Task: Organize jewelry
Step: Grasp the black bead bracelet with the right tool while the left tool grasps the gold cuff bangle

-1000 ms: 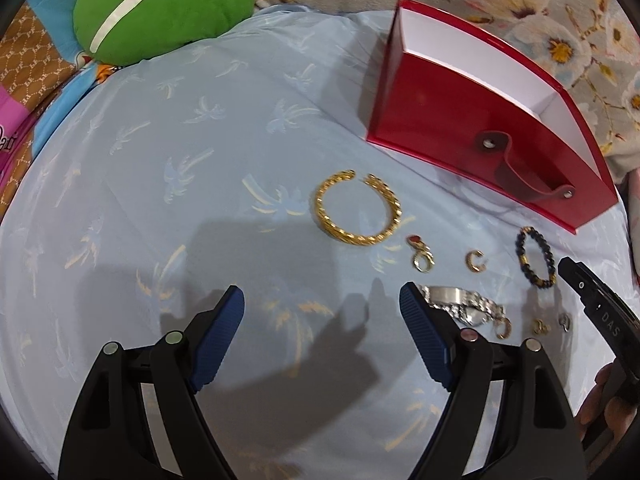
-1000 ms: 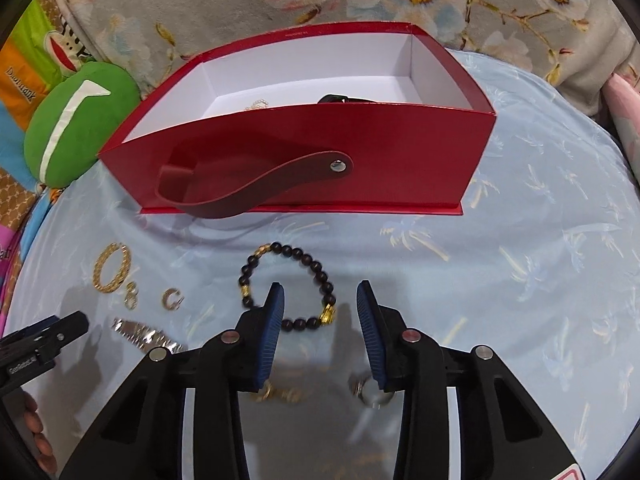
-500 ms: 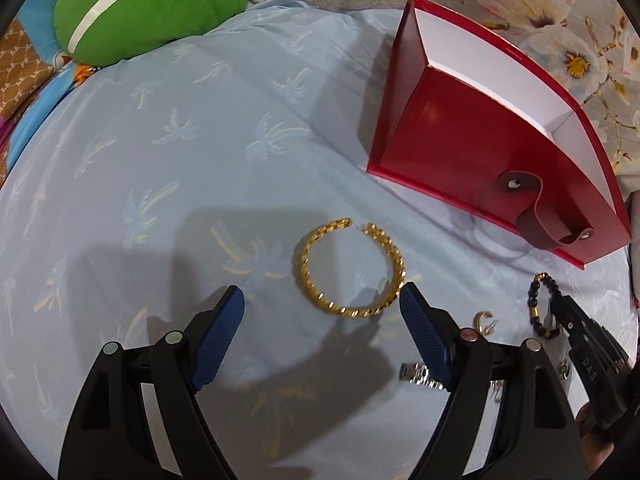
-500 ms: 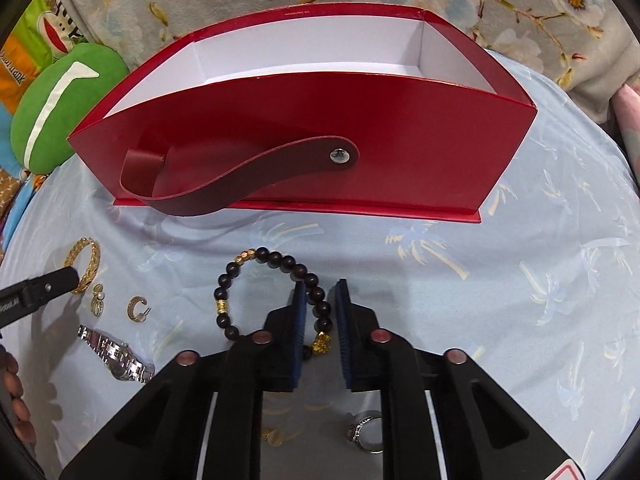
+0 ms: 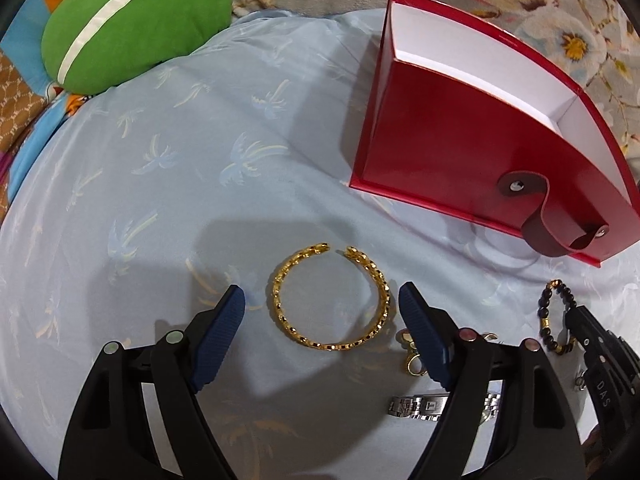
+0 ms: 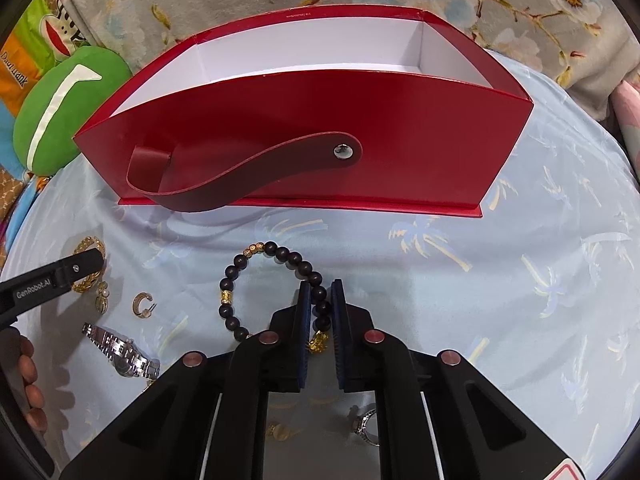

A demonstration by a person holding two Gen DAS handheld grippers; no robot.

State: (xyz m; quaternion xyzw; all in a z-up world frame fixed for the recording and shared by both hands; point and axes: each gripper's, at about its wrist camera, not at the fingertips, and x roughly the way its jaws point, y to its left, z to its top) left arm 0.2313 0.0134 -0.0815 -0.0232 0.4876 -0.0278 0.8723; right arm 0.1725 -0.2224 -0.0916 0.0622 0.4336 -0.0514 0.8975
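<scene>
My right gripper (image 6: 320,304) is shut on the near right side of a dark bead bracelet (image 6: 240,264) that lies on the pale blue cloth in front of the red box (image 6: 420,160). The open gold bangle (image 5: 330,300) lies flat on the cloth, and my left gripper (image 5: 322,312) stands open with one pad on each side of it, neither touching it. The bead bracelet (image 5: 554,322) and the right gripper's black tip show at the right edge of the left wrist view. The bangle (image 6: 90,266) is partly hidden behind the left gripper's finger in the right wrist view.
A silver watch (image 6: 120,350), a gold hoop earring (image 6: 142,304) and a pearl earring (image 6: 102,298) lie left of the bead bracelet. A ring (image 6: 366,424) lies under the right gripper. A green cushion (image 5: 132,20) sits at the far left, floral fabric behind the box.
The right gripper's jaws went from apart to shut on the bead bracelet. The left gripper moved forward and left until the gold bangle lies between its open pads.
</scene>
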